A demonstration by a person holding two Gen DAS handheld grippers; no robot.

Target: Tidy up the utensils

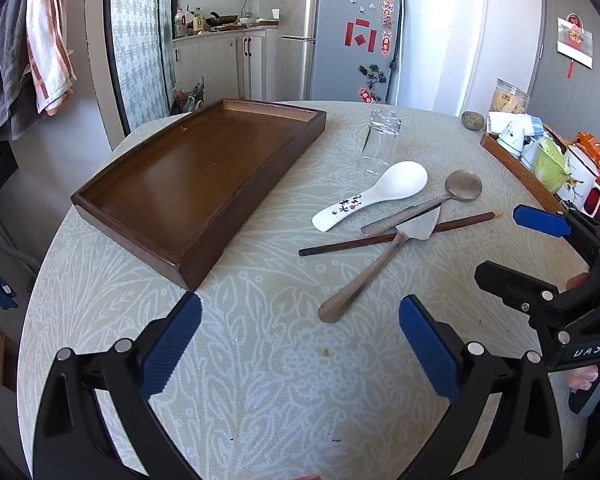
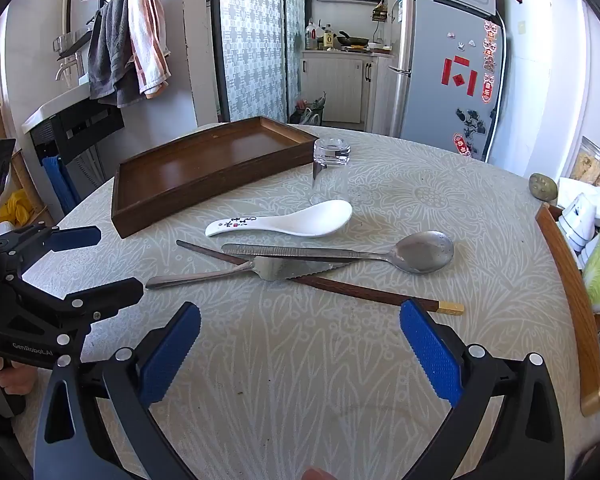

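Note:
An empty brown wooden tray point(image 1: 148, 216) point(image 2: 140, 216) lies on the round table. Right of it lie a white ceramic spoon point(image 1: 376, 194) point(image 2: 292, 220), a metal spoon point(image 1: 462, 186) point(image 2: 420, 256), a metal cake server point(image 1: 364, 276) point(image 2: 268, 268) and a dark chopstick point(image 1: 340, 245) point(image 2: 360, 292), crossing each other. My left gripper point(image 1: 300, 344) point(image 2: 100, 260) is open and empty, hovering near the tray's corner. My right gripper point(image 2: 300, 350) point(image 1: 512, 248) is open and empty, in front of the utensils.
An upturned clear glass point(image 1: 380, 136) point(image 2: 330, 168) stands beside the tray. A second wooden tray point(image 1: 512, 168) point(image 2: 572, 300) with cups and a green strainer sits at the right table edge. A fridge and towels stand behind.

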